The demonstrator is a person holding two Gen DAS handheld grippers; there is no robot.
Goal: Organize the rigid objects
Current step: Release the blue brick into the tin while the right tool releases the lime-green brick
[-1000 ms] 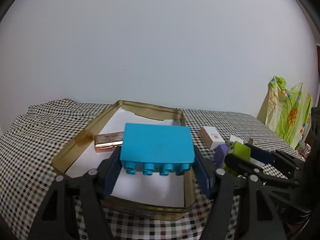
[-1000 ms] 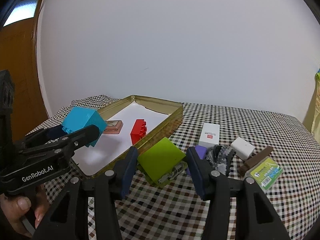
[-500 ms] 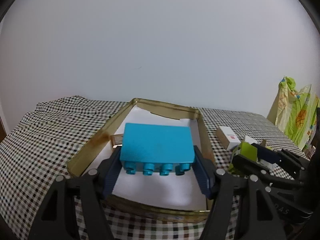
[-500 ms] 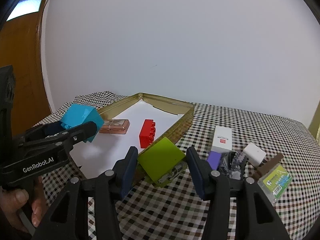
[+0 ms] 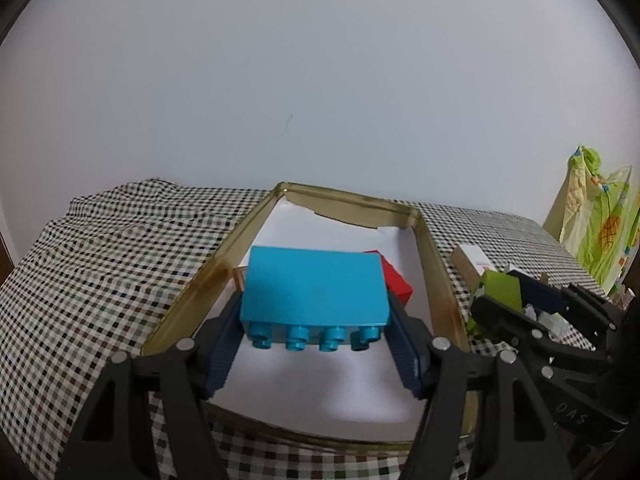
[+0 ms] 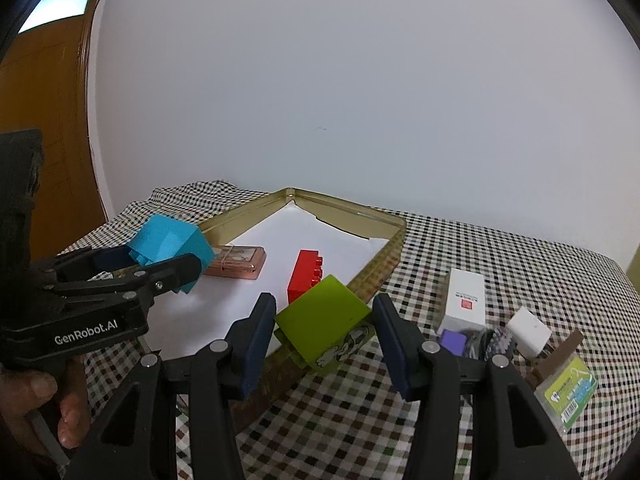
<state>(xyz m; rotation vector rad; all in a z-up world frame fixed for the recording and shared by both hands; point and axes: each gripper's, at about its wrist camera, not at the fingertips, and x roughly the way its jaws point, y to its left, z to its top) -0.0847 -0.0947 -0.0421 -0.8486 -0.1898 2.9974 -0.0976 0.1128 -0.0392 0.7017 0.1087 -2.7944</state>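
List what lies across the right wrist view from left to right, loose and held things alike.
blue brick in the left tongs → copper-coloured case → red brick → green brick in the right tongs → white box with red mark → white cube → green card

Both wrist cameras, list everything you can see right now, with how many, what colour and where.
Tray: one, gold tin, white-lined, on the cloth.
Blue block: one, held over the tray.
Green block: one, held at the tray's near edge.
Red block: one, in the tray.
Copper case: one, in the tray.
White box: one, right of the tray.
White adapter: one, right of the box.
Purple piece: one, below the box.
Green card: one, far right.
Tablecloth: one, checked.
Left gripper: shut on the blue block.
Right gripper: shut on the green block.
Hand: one, lower left.
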